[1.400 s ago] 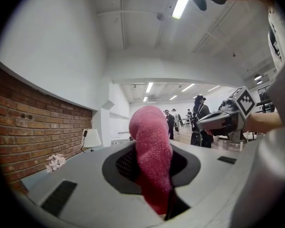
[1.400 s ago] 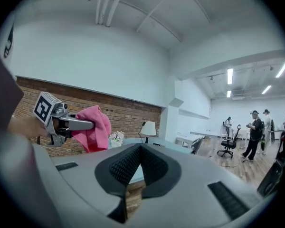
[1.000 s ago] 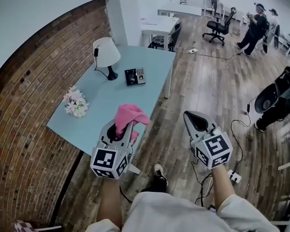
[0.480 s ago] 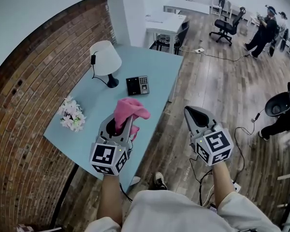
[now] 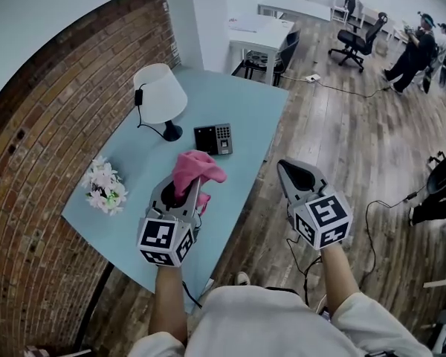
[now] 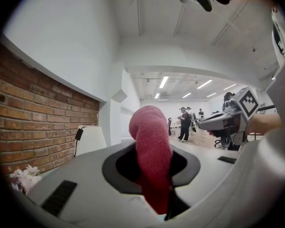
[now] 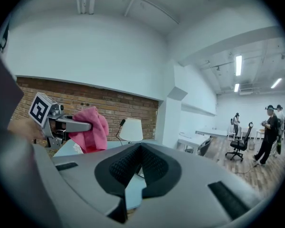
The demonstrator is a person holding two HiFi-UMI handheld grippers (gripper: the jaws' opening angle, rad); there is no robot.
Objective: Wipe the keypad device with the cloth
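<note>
The fingers of the left gripper [image 5: 186,190] are clamped on a pink knitted cloth [image 5: 198,168], which bunches up above them. Those of the right gripper [image 5: 290,172] are closed together on nothing.

In the head view both grippers hang short of the black keypad device [image 5: 213,138]. It lies flat on the pale blue rectangular table [image 5: 241,99], just beside the base of a white-shaded table lamp [image 5: 158,94] and well apart from a small bunch of white artificial flowers [image 5: 101,188]. The wipe has likely not begun. To do it well, the cloth should probably come down on the device with its loose fold spread flat. The empty gripper could steady the casing at an edge so it does not slide on the smooth top, and the lamp is worth keeping clear of.

In the left gripper view the cloth stands upright from the pinched jaws and fills the middle, with the right gripper alongside at about the same level.

In the right gripper view the pads meet at their tips, and only the table's blue shows behind them.

The table stands against a red brick wall [image 5: 37,132]. Beyond it are a wood-plank floor [image 5: 342,147], white desks [image 5: 264,30], a black office chair [image 5: 360,39] and several standing people [image 5: 418,47] under ceiling strip lights.
</note>
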